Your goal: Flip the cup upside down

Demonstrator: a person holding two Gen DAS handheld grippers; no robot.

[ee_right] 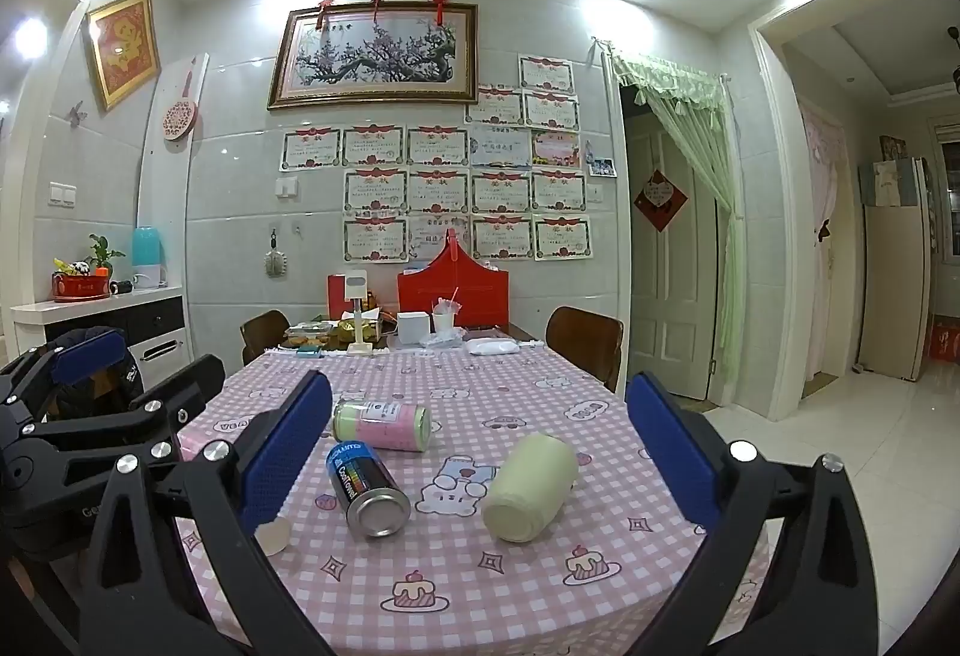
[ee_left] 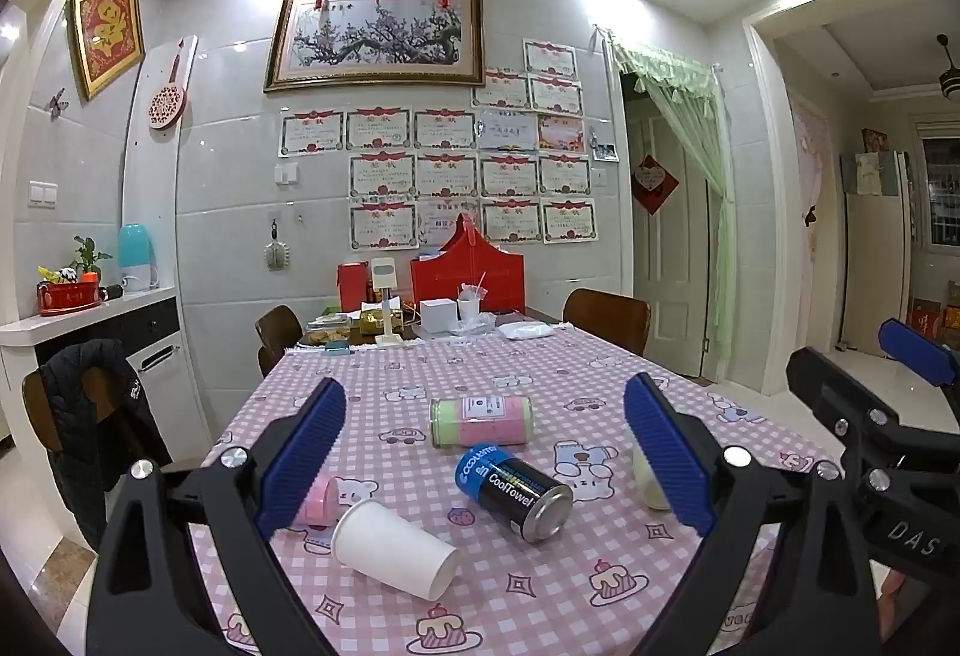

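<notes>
Checked tablecloth [ee_left: 540,584], paper cup [ee_left: 393,548] on its side, both grippers' jaws wide, empty.

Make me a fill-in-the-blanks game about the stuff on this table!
1. The white paper cup is lying on its ____.
2. The can that reads CoolTowel has a ____ top end.
3. Both the left claw and the right claw are ____.
4. The tablecloth has pink and white ____.

Missing words: side; blue; open; checks
</notes>
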